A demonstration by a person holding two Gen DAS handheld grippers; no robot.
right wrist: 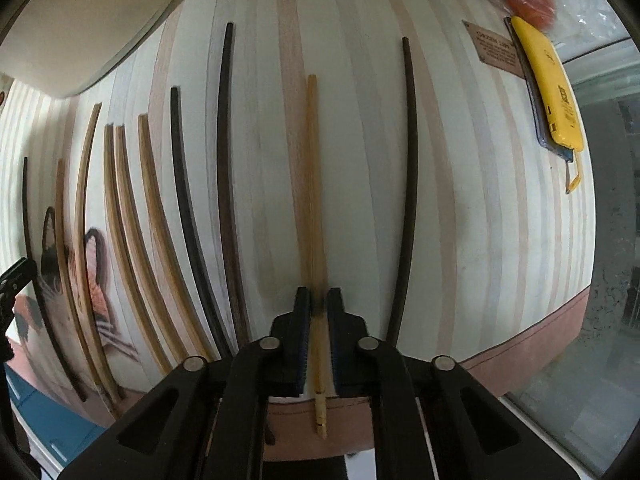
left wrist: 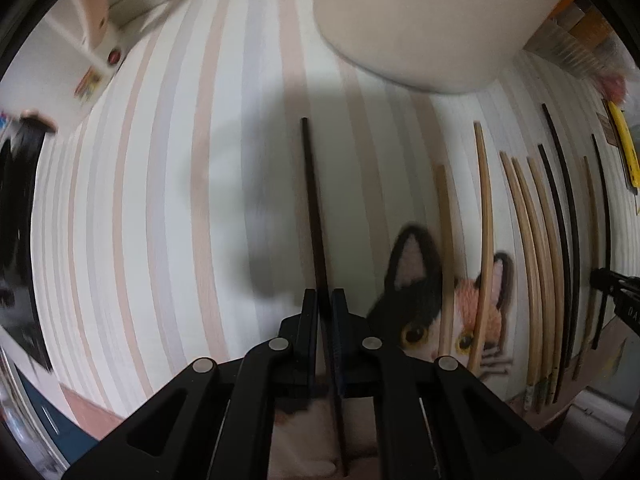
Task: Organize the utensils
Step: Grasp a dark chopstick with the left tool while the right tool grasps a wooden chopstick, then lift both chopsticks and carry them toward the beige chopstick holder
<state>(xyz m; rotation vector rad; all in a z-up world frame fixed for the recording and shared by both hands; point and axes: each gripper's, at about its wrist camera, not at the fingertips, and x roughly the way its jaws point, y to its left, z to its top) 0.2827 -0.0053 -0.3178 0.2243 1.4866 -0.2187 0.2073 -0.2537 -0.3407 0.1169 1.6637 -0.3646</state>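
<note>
In the left wrist view my left gripper (left wrist: 325, 300) is shut on a dark chopstick (left wrist: 314, 208) that runs straight ahead over the striped mat (left wrist: 160, 200). Several light and dark chopsticks (left wrist: 536, 240) lie side by side to its right. In the right wrist view my right gripper (right wrist: 319, 300) is shut on a light wooden chopstick (right wrist: 313, 184), whose end sticks out behind the jaws. A dark chopstick (right wrist: 409, 184) lies just right of it. More chopsticks (right wrist: 160, 220) lie in a row to the left.
A pale round container (left wrist: 420, 20) stands at the top of the mat. A cat picture (left wrist: 424, 300) is printed on the mat under some chopsticks. A yellow case (right wrist: 548, 88) lies far right, near a glass edge (right wrist: 600, 240). The mat's brown border (right wrist: 520, 344) runs along the near side.
</note>
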